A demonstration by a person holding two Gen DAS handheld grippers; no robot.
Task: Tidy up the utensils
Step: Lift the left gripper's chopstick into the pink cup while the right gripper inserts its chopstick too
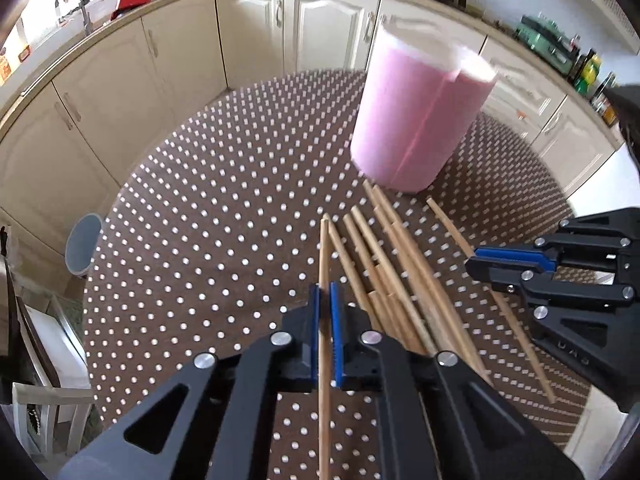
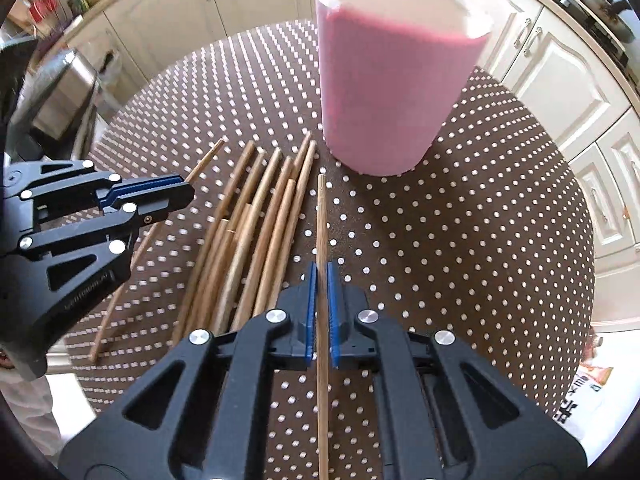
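Fingers point(image 1: 334, 320) straddle chopstick point(image 1: 325, 264); holder point(image 1: 416, 116) upright.

premises were a home kitchen. cream panelled cabinets point(image 1: 312, 28) ran under a curved worktop point(image 1: 100, 36); a sink tap point(image 1: 82, 4) stood by the window, a hob with pans point(image 2: 600, 4) lay opposite, a pedal bin point(image 1: 82, 246) sat on the floor.

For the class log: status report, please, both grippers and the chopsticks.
Left hand-held gripper shut on chopstick. Right hand-held gripper shut on another. Pink holder upright ahead, path open.
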